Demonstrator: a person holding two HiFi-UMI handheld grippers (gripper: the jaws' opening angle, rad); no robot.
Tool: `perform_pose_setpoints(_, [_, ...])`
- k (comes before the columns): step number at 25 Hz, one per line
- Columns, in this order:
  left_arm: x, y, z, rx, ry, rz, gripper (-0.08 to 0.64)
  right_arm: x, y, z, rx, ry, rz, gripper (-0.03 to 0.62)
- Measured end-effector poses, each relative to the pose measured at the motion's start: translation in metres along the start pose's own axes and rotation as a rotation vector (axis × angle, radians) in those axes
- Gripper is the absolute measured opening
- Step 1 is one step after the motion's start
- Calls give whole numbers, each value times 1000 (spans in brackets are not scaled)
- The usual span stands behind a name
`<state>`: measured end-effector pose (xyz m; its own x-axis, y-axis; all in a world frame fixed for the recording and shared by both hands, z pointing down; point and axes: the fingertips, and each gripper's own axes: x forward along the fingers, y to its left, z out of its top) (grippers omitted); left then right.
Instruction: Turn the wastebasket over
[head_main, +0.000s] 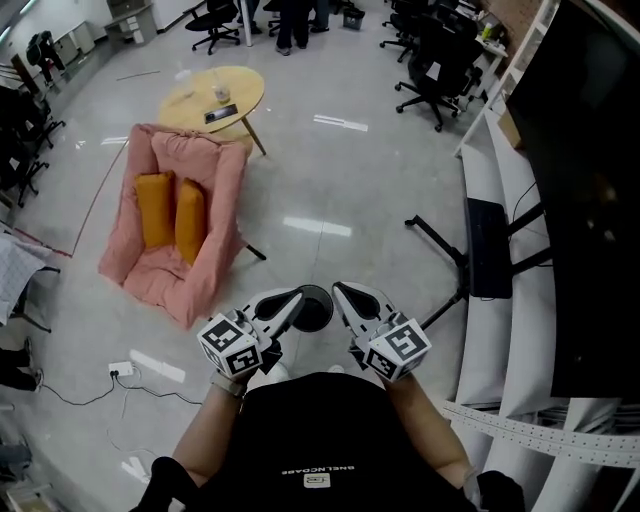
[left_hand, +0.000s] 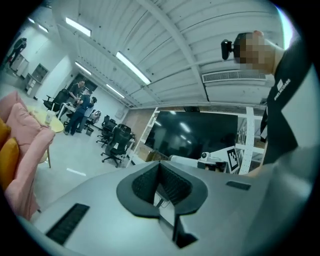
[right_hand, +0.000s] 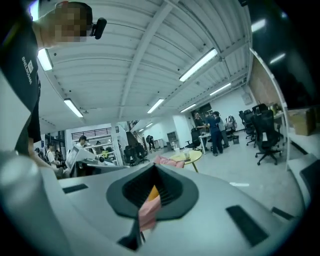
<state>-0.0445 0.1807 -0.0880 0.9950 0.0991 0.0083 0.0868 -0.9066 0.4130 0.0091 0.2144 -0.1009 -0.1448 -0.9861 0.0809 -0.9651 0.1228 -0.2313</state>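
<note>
Wastebasket (head_main: 316, 306) on the floor; both tongs closed and empty.

In the head view the wastebasket shows as a dark round shape on the grey floor (head_main: 350, 190), close in front of the person. It lies between the tips of the left tongs (head_main: 298, 297) and the right tongs (head_main: 338, 290), which partly cover it. Whether its mouth or its base faces up cannot be told. Left tongs: jaws pressed together, nothing between them. Right tongs: jaws pressed together, nothing between them. A pink armchair (head_main: 215, 225) with orange cushions (head_main: 155, 210) stands well apart to the left, and a round yellow table (head_main: 190, 98) stands just beyond it.
</note>
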Motion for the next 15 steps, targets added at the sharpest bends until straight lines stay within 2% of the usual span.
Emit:
perform_pose_setpoints(7, [7,-7,36,26,-31,-69,14,-8,-10,7,-43,-2,-63,9])
perform_pose_setpoints(15, [11,-17,28,105,35,-90,14,-13,-10,13,-49,-7,-95,9])
